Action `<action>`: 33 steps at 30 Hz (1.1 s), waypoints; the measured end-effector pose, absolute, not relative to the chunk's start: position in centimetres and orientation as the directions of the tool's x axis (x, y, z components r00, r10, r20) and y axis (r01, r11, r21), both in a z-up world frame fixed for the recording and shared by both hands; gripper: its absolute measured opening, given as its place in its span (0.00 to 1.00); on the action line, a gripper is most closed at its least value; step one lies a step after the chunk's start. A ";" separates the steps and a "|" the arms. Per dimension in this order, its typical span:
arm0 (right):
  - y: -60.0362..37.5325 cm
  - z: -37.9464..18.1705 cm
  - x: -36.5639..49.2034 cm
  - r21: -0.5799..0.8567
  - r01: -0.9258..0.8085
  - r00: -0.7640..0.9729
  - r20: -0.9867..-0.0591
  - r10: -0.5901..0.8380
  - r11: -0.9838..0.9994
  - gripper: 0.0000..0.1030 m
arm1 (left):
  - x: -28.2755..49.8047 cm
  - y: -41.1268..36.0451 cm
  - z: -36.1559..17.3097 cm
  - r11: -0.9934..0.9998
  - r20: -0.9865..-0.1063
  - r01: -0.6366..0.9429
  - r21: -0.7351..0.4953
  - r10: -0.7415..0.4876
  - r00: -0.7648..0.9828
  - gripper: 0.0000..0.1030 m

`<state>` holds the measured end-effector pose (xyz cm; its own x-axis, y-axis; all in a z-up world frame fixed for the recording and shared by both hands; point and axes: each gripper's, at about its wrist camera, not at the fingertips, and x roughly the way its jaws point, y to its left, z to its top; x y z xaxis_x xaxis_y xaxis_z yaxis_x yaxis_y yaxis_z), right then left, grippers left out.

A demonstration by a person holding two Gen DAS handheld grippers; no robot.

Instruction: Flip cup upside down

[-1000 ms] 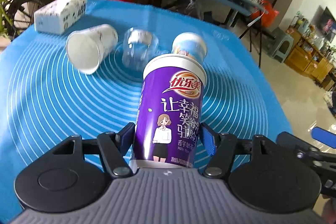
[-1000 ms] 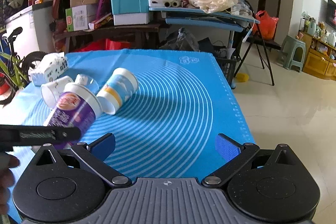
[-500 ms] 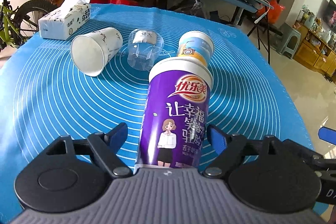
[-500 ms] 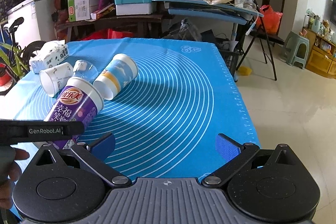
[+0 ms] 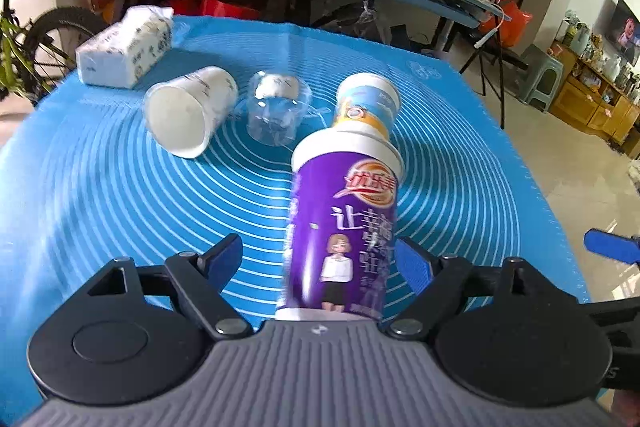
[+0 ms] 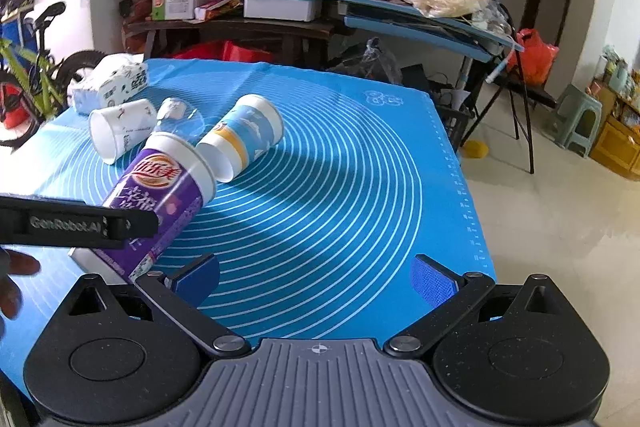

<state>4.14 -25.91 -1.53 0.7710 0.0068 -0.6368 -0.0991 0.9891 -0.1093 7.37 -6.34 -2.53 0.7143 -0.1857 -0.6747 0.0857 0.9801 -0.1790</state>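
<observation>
A purple cup point(image 5: 344, 231) is seen lying on its side on a blue mat point(image 5: 100, 195), between the spread fingers of the left gripper point(image 5: 320, 259), which are parted and not clamped on it. At 12 o'clock from it, 3 more cups lie tipped over: a blue-and-yellow cup point(image 5: 366, 103), a clear cup point(image 5: 276, 111) and a white cup point(image 5: 188, 111). The right gripper point(image 6: 316, 275) is held wide apart over the mat, at 3 o'clock from the purple cup

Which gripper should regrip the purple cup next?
Left. The purple cup sits between the left gripper and its open jaws; the right gripper faces bare mat.
</observation>
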 end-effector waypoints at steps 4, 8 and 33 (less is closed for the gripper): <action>-24.5 -1.1 4.1 -0.218 -0.142 0.777 -0.629 -0.027 0.966 1.00 | 6.5 -5.4 -1.6 0.982 -0.654 0.079 -0.174 -0.175 0.736 0.89; -23.1 -0.5 3.8 -0.317 -0.203 0.784 -0.619 -0.040 0.926 1.00 | 5.5 -4.1 -0.8 0.980 -0.635 0.093 -0.175 -0.184 0.751 0.89; -12.1 0.3 2.0 -0.835 -0.542 0.827 -0.550 -0.112 0.100 1.00 | 2.6 4.0 -2.8 0.997 -0.632 -0.047 -0.061 -0.002 0.775 0.94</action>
